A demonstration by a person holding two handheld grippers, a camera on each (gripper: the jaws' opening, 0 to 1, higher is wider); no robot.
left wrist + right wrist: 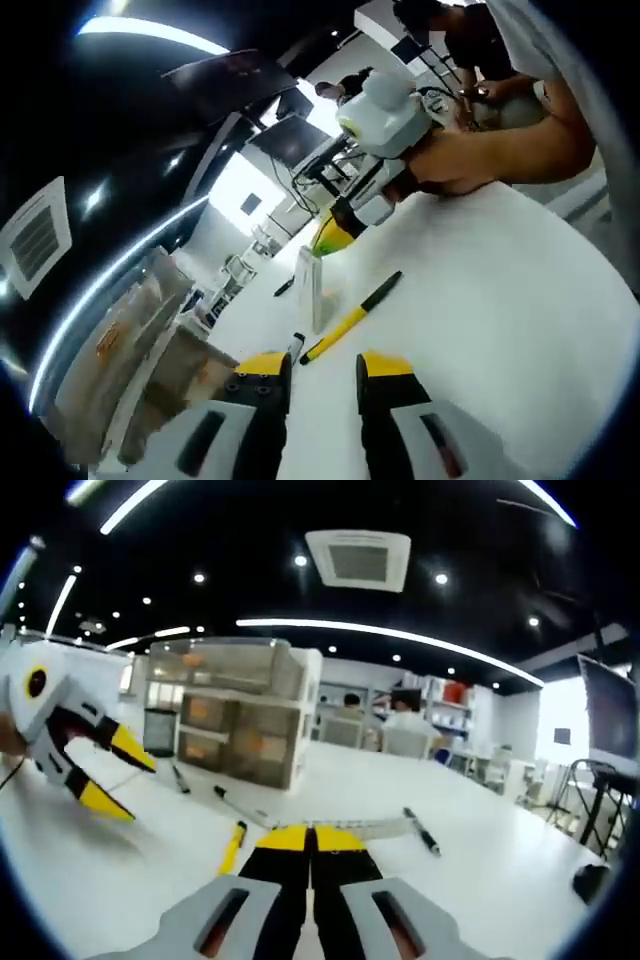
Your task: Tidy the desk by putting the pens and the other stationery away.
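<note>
Jaws of the left tool (323,372) stand apart over the white desk (500,300), nothing between their yellow tips. Just ahead of them lies a yellow pen with a black cap (350,320), slanting away, and beside its near end a short dark marker (295,345). A clear ruler (311,288) stands on edge a little farther on, and a small dark pen (284,287) lies past it. Beyond those, the right tool (335,232) shows in a person's hand (450,170), its yellow tips low near the desk. A clear drawer unit (140,340) sits at the left edge of the left gripper view. In the right gripper view, the right tool (311,837) has its jaws pressed together; the ruler (370,827) lies flat right at their tips, though whether it is pinched cannot be told. A yellow pen (234,846) rests just left of the jaws, a black pen (423,832) to the right, and two more dark pens (180,778) nearer the drawer unit (235,710). The left tool (95,770) enters from the left with jaws spread. The room is an office with a dark ceiling, strip lights, a ceiling vent (358,558) and seated people (405,720) at far desks.
</note>
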